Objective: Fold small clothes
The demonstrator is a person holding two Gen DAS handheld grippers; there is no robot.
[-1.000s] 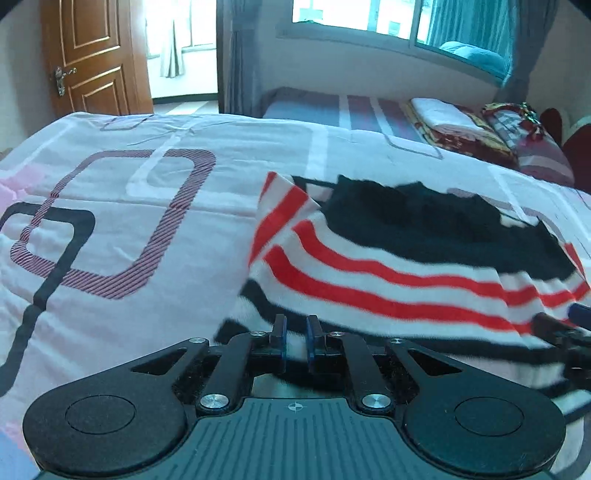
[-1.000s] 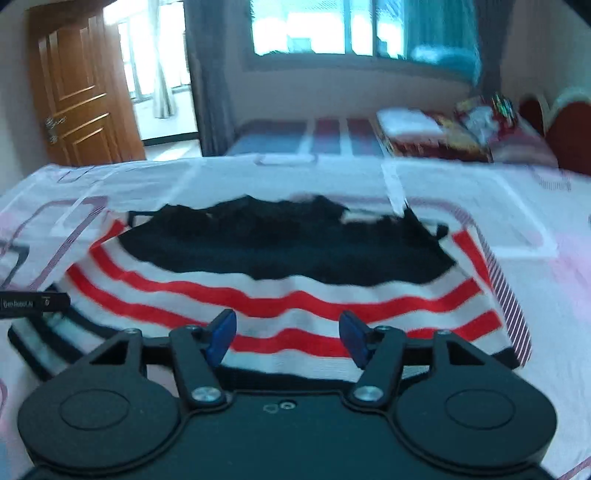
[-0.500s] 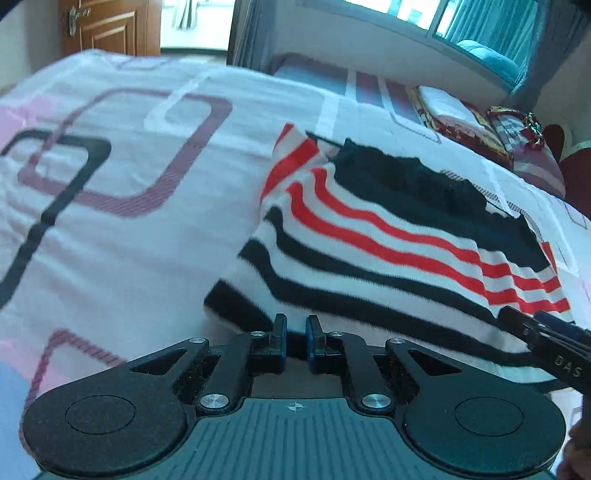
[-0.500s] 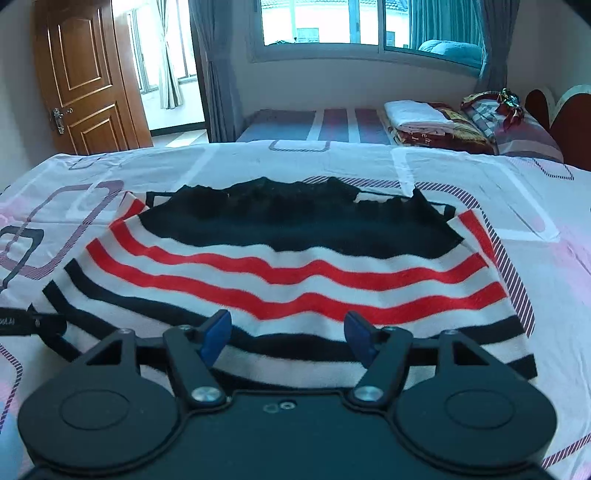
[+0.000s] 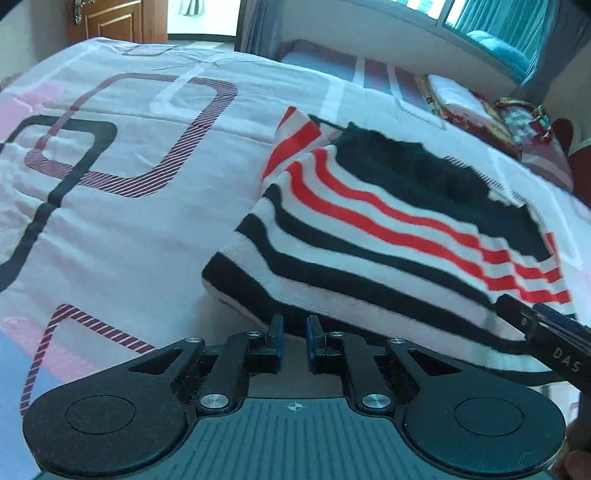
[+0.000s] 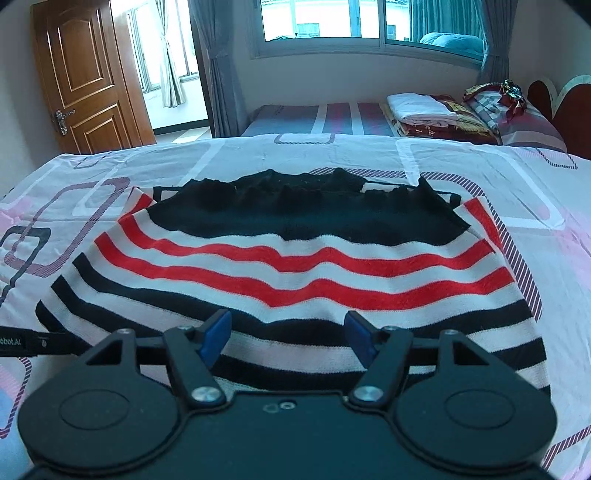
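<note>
A striped sweater [image 6: 295, 273] lies spread on a bed [image 6: 461, 173] whose sheet is white and pink with rounded rectangles drawn in black and purple. The sweater is black across its far part, then carries red stripes on white, then black stripes on white at its near edge. In the left wrist view it lies to the right of middle, with a red-and-white striped flap [image 5: 295, 136] showing at its far left corner.

The left tongs [image 5: 294, 338] stand narrow, the two blue pads nearly together, right at the near left edge of the sweater; whether cloth is pinched between them cannot be told. The right tongs [image 6: 288, 338] stand wide apart over the near edge of the sweater, which shows in the gap between them, the pads clear of the cloth. One finger of the right tongs shows at the right edge of the left wrist view, at the sweater's near hem.

Beyond the bed are a second bed [image 6: 317, 118] with folded bedding [image 6: 424, 107] piled on it, a window [image 6: 321, 18] with curtains, and a brown door [image 6: 85, 74] at far left.
</note>
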